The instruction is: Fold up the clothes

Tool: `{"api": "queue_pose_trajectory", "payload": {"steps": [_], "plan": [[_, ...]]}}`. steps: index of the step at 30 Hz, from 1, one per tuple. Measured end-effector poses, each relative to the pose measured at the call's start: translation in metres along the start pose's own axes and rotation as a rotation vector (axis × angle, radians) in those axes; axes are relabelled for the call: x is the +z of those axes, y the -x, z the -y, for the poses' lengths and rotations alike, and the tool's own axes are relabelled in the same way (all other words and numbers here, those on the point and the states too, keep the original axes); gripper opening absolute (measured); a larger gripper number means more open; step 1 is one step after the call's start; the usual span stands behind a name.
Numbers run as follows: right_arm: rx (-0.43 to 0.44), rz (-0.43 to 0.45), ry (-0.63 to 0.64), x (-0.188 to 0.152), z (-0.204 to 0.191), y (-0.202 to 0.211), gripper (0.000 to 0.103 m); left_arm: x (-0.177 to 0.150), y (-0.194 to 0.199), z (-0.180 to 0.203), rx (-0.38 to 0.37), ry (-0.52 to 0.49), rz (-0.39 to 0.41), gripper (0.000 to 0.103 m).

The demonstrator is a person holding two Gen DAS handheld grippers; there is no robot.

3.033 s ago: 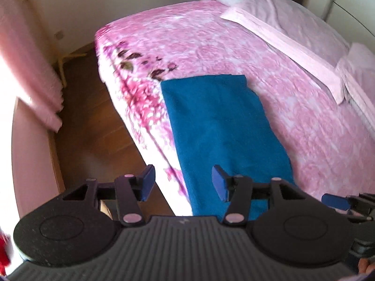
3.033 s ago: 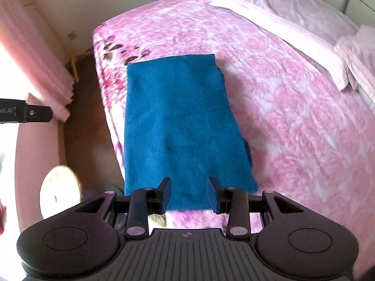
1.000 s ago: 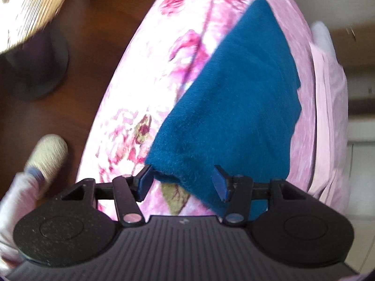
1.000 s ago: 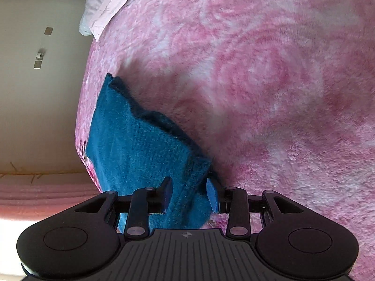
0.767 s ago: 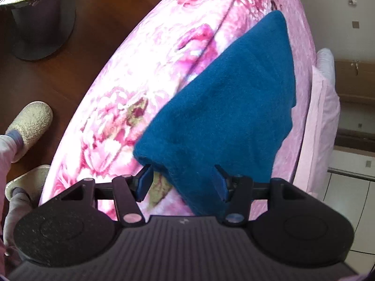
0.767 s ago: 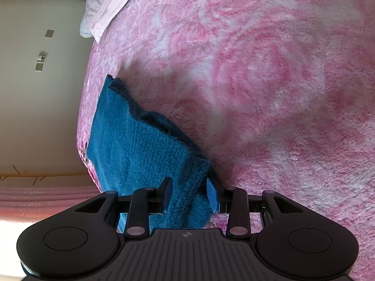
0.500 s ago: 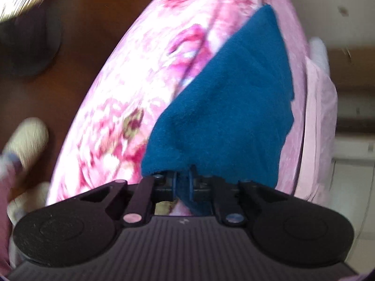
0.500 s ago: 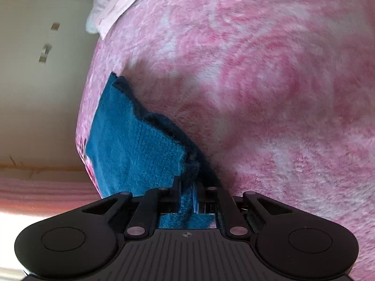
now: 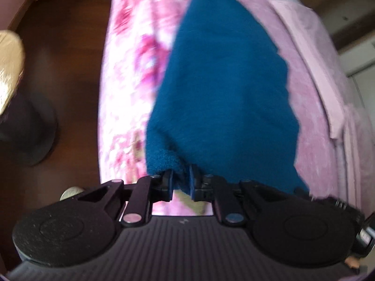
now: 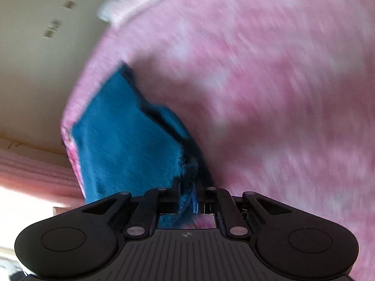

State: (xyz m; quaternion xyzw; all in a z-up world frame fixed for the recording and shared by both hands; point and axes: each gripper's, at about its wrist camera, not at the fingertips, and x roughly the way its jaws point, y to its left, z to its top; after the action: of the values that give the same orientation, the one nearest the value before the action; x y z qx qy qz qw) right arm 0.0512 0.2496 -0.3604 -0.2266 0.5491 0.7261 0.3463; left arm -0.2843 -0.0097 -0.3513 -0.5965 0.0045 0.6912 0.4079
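A folded teal knit garment (image 9: 222,89) lies along the near edge of a pink flowered bed (image 9: 131,75). My left gripper (image 9: 181,182) is shut on the garment's near left corner, which is lifted and stretches away from the fingers. In the right wrist view the same garment (image 10: 121,145) rises from the pink blanket (image 10: 269,98). My right gripper (image 10: 186,195) is shut on its near right corner, with cloth bunched between the fingers. Both views are blurred by motion.
Dark wooden floor (image 9: 70,53) lies left of the bed, with a round dark stand (image 9: 25,131) and a pale straw disc (image 9: 7,70) on it. Pale pink pillows (image 9: 311,35) sit at the bed's far end. A cream wall (image 10: 35,58) and pink curtain (image 10: 30,171) lie beyond the bed.
Both grippers closed on the garment's near corners about half a second ago. Since then both have lifted the corners, and the cameras have swung, blurring the views.
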Motion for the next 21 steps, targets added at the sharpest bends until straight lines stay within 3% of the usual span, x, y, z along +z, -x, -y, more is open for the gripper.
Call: {"api": "queue_pose_trajectory", "payload": {"steps": [3,5,8,12,15,16,19,20,21], "plan": [[-0.025,0.030,0.045,0.000,-0.008,0.004,0.007,-0.007,-0.014,-0.005,0.038,0.007,-0.049,0.016],[-0.095,-0.022,0.014,-0.008,0.003,-0.010,0.007,-0.009,-0.017,-0.008,0.050,0.018,-0.071,0.018],[-0.079,-0.030,-0.060,-0.012,0.018,-0.015,0.009,-0.009,-0.007,-0.012,0.056,0.026,-0.078,0.026],[-0.078,-0.046,-0.010,-0.004,0.009,-0.001,0.016,0.000,0.021,-0.013,0.066,-0.019,-0.065,0.031],[-0.082,-0.033,0.018,0.003,0.007,0.002,0.045,0.012,0.027,-0.012,0.089,-0.058,-0.023,0.047],[-0.085,-0.036,0.018,0.005,0.007,-0.001,0.053,0.015,0.020,-0.013,0.095,-0.061,-0.034,0.047],[-0.063,-0.057,-0.004,0.010,0.013,-0.011,0.049,0.023,-0.004,-0.016,0.112,-0.069,-0.075,0.039],[-0.042,-0.068,-0.020,0.010,0.017,-0.014,0.006,0.024,-0.008,-0.014,0.118,-0.082,-0.082,0.038],[-0.031,-0.059,-0.011,0.010,0.016,-0.015,0.008,0.024,-0.012,-0.011,0.125,-0.096,-0.089,0.038]]}}
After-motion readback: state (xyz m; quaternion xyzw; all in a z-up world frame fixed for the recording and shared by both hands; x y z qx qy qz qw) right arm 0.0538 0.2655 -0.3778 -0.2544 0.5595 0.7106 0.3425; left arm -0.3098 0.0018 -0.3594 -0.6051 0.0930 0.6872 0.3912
